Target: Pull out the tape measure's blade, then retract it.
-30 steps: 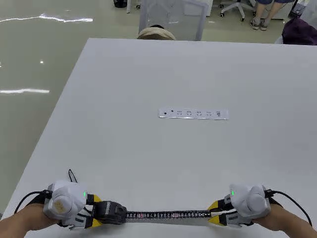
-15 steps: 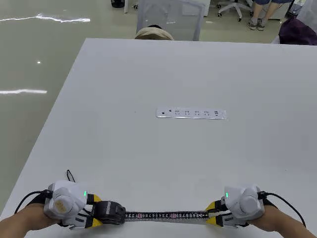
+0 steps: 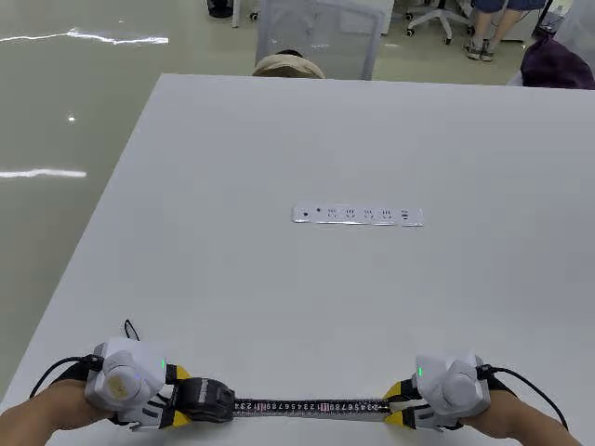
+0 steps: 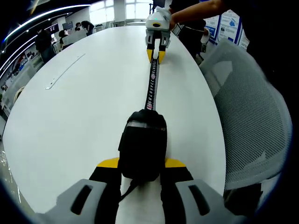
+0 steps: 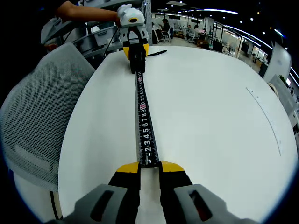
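1. Surface (image 3: 372, 139): white and broad. A power strip (image 3: 358, 215) lies flat near its middle, well apart from the work along the near edge.
2. Left gripper (image 3: 182, 400): at the near left. Its jaws pinch the tape measure's case (image 4: 142, 140) from both sides and hold it low on the surface.
3. Right gripper (image 3: 394, 404): at the near right. Its jaws are pressed together on the free end of the blade (image 5: 142, 121), just past the lowest numbers on the scale.
4. Case: black and squat, with its mouth facing right toward the right gripper.
5. Blade: drawn out of the case and running straight from left to right between the two grippers, printed side up. It lies on the surface or just above it; I cannot tell which.
6. Step in hand: the pull-out looks done or close to done, since a good length of blade is out and looks taut. The retract is probably next.
7. Next move: the right gripper should travel left toward the case along the blade's own line. It should keep its pinch so the spring draws the blade in slowly rather than snapping it back. The left gripper should hold the case firm, so it neither slides nor twists.
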`<state>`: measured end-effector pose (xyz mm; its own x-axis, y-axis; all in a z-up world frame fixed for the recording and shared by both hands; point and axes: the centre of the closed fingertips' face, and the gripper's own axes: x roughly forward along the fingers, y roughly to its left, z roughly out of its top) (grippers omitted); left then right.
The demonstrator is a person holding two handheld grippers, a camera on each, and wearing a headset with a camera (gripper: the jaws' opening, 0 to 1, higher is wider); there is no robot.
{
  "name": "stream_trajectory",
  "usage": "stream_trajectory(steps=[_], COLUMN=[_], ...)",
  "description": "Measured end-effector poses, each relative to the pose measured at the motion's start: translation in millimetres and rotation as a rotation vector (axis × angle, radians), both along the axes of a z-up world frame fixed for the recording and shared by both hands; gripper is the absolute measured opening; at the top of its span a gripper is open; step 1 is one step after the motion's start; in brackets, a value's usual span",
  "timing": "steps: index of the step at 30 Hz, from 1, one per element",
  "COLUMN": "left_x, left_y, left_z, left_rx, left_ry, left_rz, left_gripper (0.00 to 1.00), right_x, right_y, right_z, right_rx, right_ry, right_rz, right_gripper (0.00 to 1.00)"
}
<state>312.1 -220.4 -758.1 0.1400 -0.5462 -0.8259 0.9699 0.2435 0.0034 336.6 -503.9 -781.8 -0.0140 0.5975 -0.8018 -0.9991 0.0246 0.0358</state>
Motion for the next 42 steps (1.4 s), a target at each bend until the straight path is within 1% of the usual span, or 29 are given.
stream_trajectory(steps=[6,10,11,13,15,18,23,24,27,28,29,31,33,34,35,36,37,38,39,41,42], left_x=[-0.3,0.0,-0.1,0.1,0.3,0.7,2.3,2.6,0.0,-0.5,-1.2,-2.3,-2.8,-3.3,-3.2,-1.9,-2.1,-1.9,-1.3,-2.6,-4.0], left_y=[-1.5,-1.0,-1.2,-1.1,-1.1,-0.2,3.0,4.0,7.3,7.6,8.7,10.5,12.7,13.2,12.7,11.4,10.8,10.7,9.9,10.0,10.2], left_z=[1.1,-0.6,-1.5,-2.8,-2.4,-2.2,-1.6,-1.0,0.9,2.4,2.6,6.2,9.0,11.1,13.6,17.6,19.9,21.6,22.7,24.7,25.1], left_rx=[0.005,0.019,0.019,0.027,0.028,0.025,0.016,0.013,0.011,0.001,-0.019,-0.029,-0.047,-0.06,-0.072,-0.097,-0.107,-0.117,-0.14,-0.152,-0.155], left_ry=[-0.008,-0.016,-0.014,-0.019,-0.019,-0.019,-0.049,-0.05,-0.058,-0.059,-0.054,-0.054,-0.058,-0.054,-0.058,-0.066,-0.065,-0.064,-0.062,-0.063,-0.062], left_rz=[-0.007,-0.02,-0.017,-0.022,-0.019,0.0,0.03,0.046,0.063,0.076,0.099,0.122,0.15,0.172,0.183,0.207,0.223,0.237,0.266,0.278,0.288], left_gripper=[0.29,0.29,0.3,0.3,0.3,0.3,0.32,0.33,0.36,0.37,0.38,0.4,0.42,0.43,0.43,0.44,0.45,0.48,0.5,0.54,0.54], right_x=[0.0,0.4,0.7,-0.8,0.0,0.2,3.5,3.9,3.7,4.0,4.2,3.6,3.5,3.1,2.6,2.8,2.6,1.8,1.2,1.1,0.1], right_y=[-1.4,-1.6,-1.8,-1.9,-3.6,-5.9,-10.2,-11.6,-14.3,-15.6,-17.3,-19.0,-22.1,-23.2,-23.7,-24.7,-24.7,-25.0,-25.5,-26.2,-26.9], right_z=[-0.7,-2.5,-2.8,0.2,-1.0,2.3,5.1,5.4,9.0,9.5,10.1,11.8,12.4,14.0,14.7,14.8,15.8,16.5,17.6,19.5,19.7], right_rx=[-0.014,-0.021,-0.022,-0.025,-0.026,-0.027,-0.022,-0.021,-0.019,-0.019,-0.019,-0.015,-0.012,-0.012,-0.009,-0.005,0.003,0.008,0.014,0.021,0.026], right_ry=[-0.003,-0.009,-0.01,-0.011,-0.015,-0.015,-0.021,-0.021,-0.021,-0.02,-0.016,-0.011,-0.019,-0.021,-0.021,-0.02,-0.021,-0.02,-0.021,-0.023,-0.02], right_rz=[-0.004,-0.003,-0.004,-0.01,-0.013,-0.028,-0.062,-0.071,-0.093,-0.103,-0.123,-0.146,-0.157,-0.172,-0.179,-0.2,-0.212,-0.22,-0.235,-0.257,-0.275], right_gripper=[0.15,0.16,0.17,0.18,0.19,0.2,0.26,0.27,0.31,0.32,0.35,0.39,0.41,0.43,0.46,0.48,0.5,0.51,0.52,0.56,0.58])
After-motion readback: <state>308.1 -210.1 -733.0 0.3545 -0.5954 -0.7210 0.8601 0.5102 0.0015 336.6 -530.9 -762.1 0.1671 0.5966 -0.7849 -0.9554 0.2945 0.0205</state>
